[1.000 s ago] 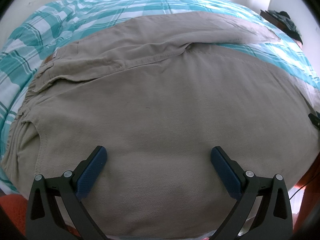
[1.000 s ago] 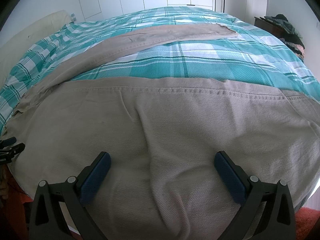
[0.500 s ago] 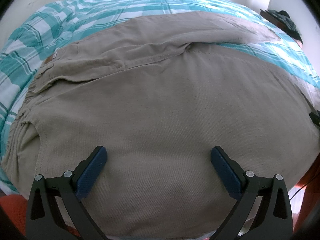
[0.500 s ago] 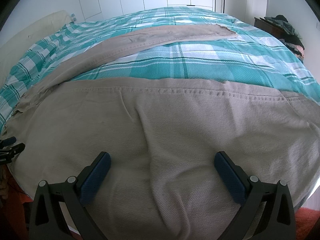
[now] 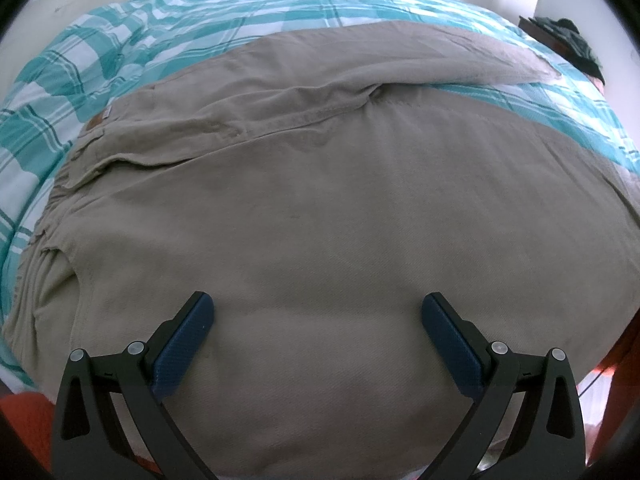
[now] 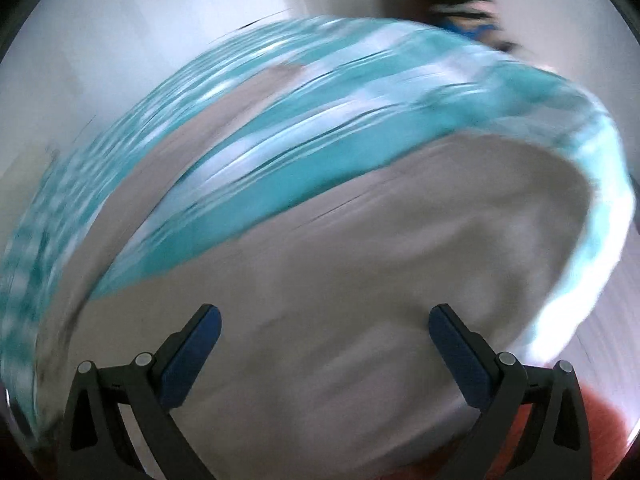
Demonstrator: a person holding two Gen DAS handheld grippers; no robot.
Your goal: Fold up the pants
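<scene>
Left gripper [image 5: 318, 312] with jaws spread wide over tan pants [image 5: 320, 208], pants flat on a teal plaid bed [image 5: 120, 52] ahead of it, right gripper [image 6: 324, 324] also spread wide, nothing held, its view motion-blurred, pants beneath it.

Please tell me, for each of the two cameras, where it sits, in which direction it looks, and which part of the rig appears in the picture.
Left wrist: on the left tongs, looking forward and down over the tan pants on the plaid bedcover; both open fingers show.
Right wrist: on the right tongs, tilted and motion-blurred, facing a pant leg and the bedcover; both open fingers show.
Shared: the pants and the bedcover.
</scene>
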